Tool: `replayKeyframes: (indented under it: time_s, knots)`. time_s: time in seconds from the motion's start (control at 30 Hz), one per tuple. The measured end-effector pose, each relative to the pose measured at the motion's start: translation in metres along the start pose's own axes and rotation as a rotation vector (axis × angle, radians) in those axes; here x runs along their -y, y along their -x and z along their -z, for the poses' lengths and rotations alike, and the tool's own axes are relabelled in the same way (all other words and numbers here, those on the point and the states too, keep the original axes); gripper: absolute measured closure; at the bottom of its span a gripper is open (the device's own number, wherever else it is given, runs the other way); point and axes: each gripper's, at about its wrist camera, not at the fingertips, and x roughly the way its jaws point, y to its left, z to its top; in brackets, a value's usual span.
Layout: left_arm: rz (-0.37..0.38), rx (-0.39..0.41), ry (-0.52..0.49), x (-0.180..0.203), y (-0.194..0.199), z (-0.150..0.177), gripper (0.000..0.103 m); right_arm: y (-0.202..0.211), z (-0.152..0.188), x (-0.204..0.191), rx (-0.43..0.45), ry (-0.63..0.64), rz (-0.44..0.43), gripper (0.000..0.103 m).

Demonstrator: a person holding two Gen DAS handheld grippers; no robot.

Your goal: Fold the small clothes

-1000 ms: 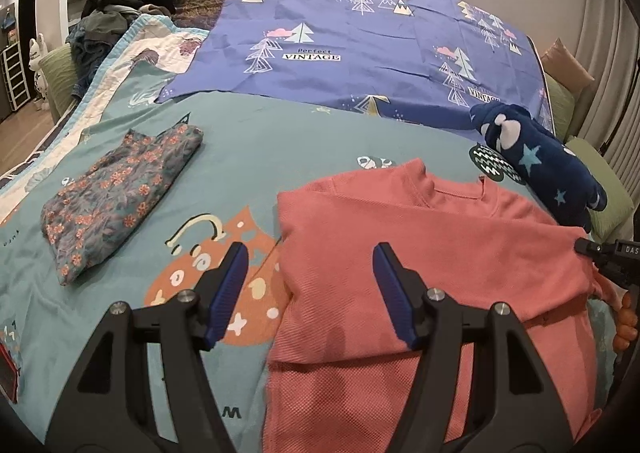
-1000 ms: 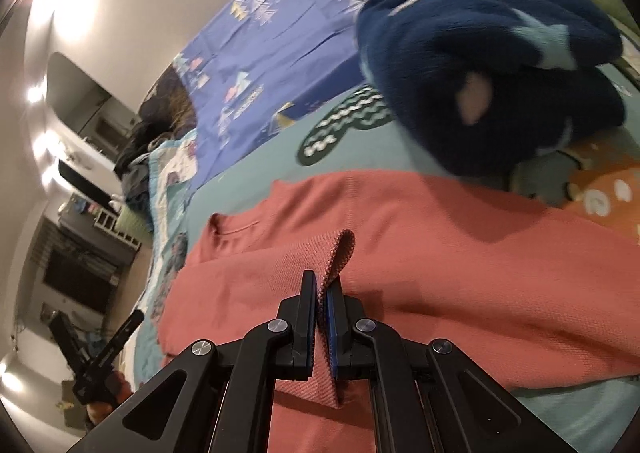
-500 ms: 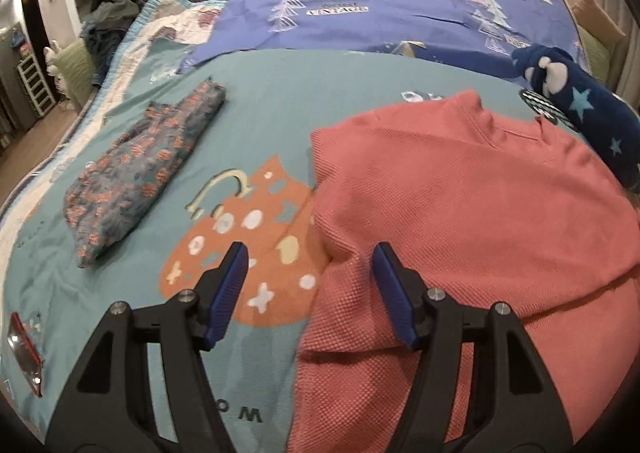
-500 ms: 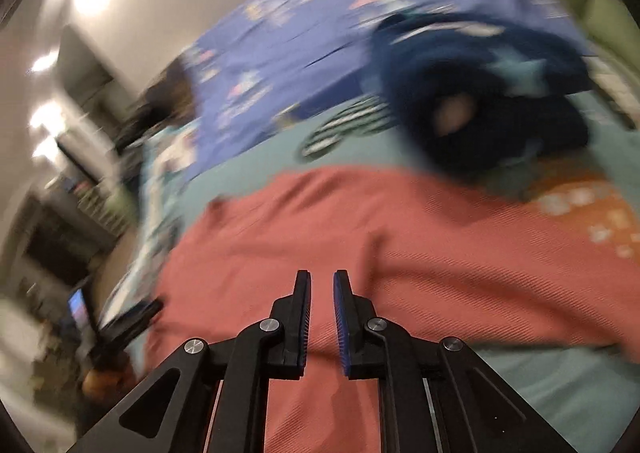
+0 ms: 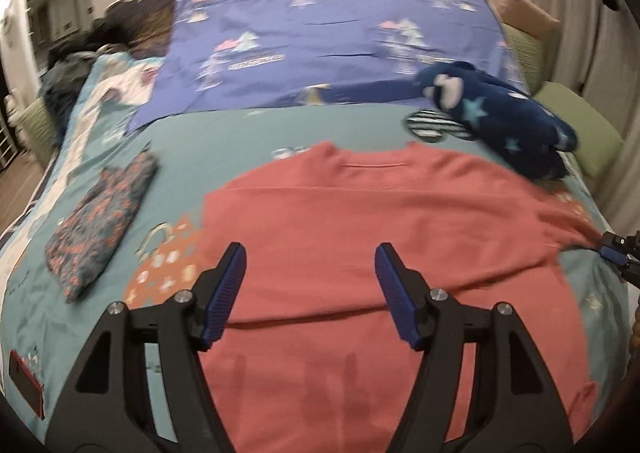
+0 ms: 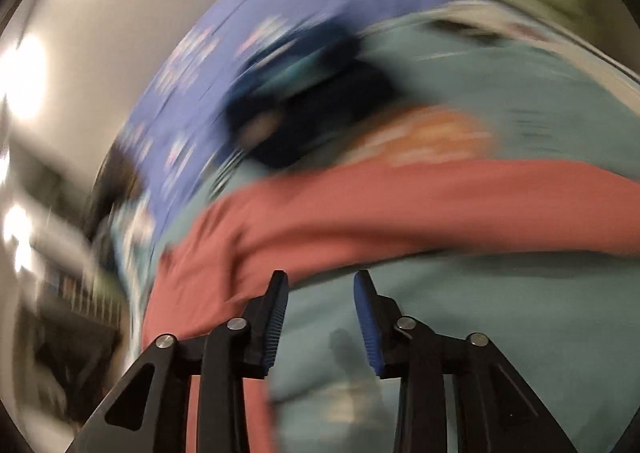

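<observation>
A coral pink shirt (image 5: pixel 360 237) lies on the teal bedspread (image 5: pixel 224 137), neck toward the far side, its sleeves folded in across the body. My left gripper (image 5: pixel 310 289) is open and empty above the shirt's lower middle. My right gripper (image 6: pixel 320 317) is open and empty over teal bedspread (image 6: pixel 460 313), just right of the shirt's edge (image 6: pixel 360 209); this view is motion-blurred. The right gripper's tip also shows at the right edge of the left wrist view (image 5: pixel 618 255), beside the shirt's right side.
A folded floral garment (image 5: pixel 100 221) lies left of the shirt. A navy star-patterned plush garment (image 5: pixel 504 121) sits at the far right. A purple tree-print sheet (image 5: pixel 320 37) covers the head of the bed. Green pillows (image 5: pixel 576 125) line the right side.
My right gripper let go of the shirt's sleeve, opened wide and swung off to the shirt's right side. My left gripper stayed open and shifted right over the shirt.
</observation>
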Motion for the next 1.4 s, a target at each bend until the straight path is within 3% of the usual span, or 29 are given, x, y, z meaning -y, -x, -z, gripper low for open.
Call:
replayKeyframes:
  time_s: [0.07, 0.13, 0.2, 0.3, 0.43, 0.47, 0.53, 0.57, 0.7, 0.87, 1.0, 1.07, 1.13, 1.2, 1.33, 1.4]
  knots:
    - [0.019, -0.001, -0.025, 0.014, 0.001, 0.000, 0.034, 0.017, -0.006, 0.048, 0.043, -0.145, 0.043, 0.061]
    - [0.036, -0.004, -0.047, 0.025, 0.002, 0.000, 0.034, 0.032, -0.010, 0.095, 0.075, -0.312, 0.029, 0.052]
    - [0.049, -0.005, -0.057, 0.035, 0.003, 0.000, 0.034, 0.042, -0.009, 0.125, 0.100, -0.411, -0.010, 0.044]
    - [0.077, -0.014, -0.053, 0.046, 0.002, -0.001, 0.034, 0.042, -0.014, 0.145, 0.119, -0.453, -0.060, 0.035]
    - [0.091, -0.031, -0.046, 0.055, -0.003, -0.004, 0.034, 0.030, -0.026, 0.148, 0.166, -0.433, -0.032, 0.035]
    - [0.090, -0.033, -0.047, 0.058, -0.004, -0.004, 0.034, 0.027, -0.031, 0.145, 0.169, -0.410, -0.011, 0.054]
    - [0.091, -0.039, -0.052, 0.062, -0.006, -0.004, 0.034, 0.016, -0.039, 0.130, 0.150, -0.363, -0.029, 0.097]
    - [0.093, -0.041, -0.053, 0.063, -0.006, -0.004, 0.034, 0.018, -0.042, 0.122, 0.162, -0.355, -0.054, 0.097]
    - [0.092, -0.045, -0.036, 0.061, -0.009, -0.005, 0.034, 0.044, -0.054, 0.057, 0.259, -0.197, -0.136, 0.097]
    - [0.117, -0.057, 0.026, 0.049, -0.014, -0.006, 0.034, 0.048, -0.042, -0.083, 0.283, 0.161, -0.275, 0.096]
    - [0.129, -0.060, 0.081, 0.032, -0.015, -0.004, 0.034, 0.003, -0.009, -0.170, 0.128, 0.376, -0.371, 0.092]
    - [0.124, -0.062, 0.104, 0.023, -0.015, -0.002, 0.034, -0.030, 0.014, -0.197, -0.016, 0.455, -0.383, 0.077]
    - [0.122, -0.068, 0.120, 0.014, -0.017, 0.002, 0.034, -0.060, 0.038, -0.209, -0.191, 0.499, -0.409, 0.070]
    - [0.130, -0.073, 0.133, 0.005, -0.018, 0.006, 0.034, -0.071, 0.047, -0.203, -0.277, 0.490, -0.443, 0.070]
    - [0.184, -0.087, 0.133, 0.001, -0.022, 0.011, 0.034, -0.059, 0.024, -0.162, -0.204, 0.388, -0.380, 0.062]
    - [0.247, -0.097, 0.132, 0.007, -0.025, 0.010, 0.034, -0.048, 0.013, -0.148, -0.154, 0.352, -0.327, 0.061]
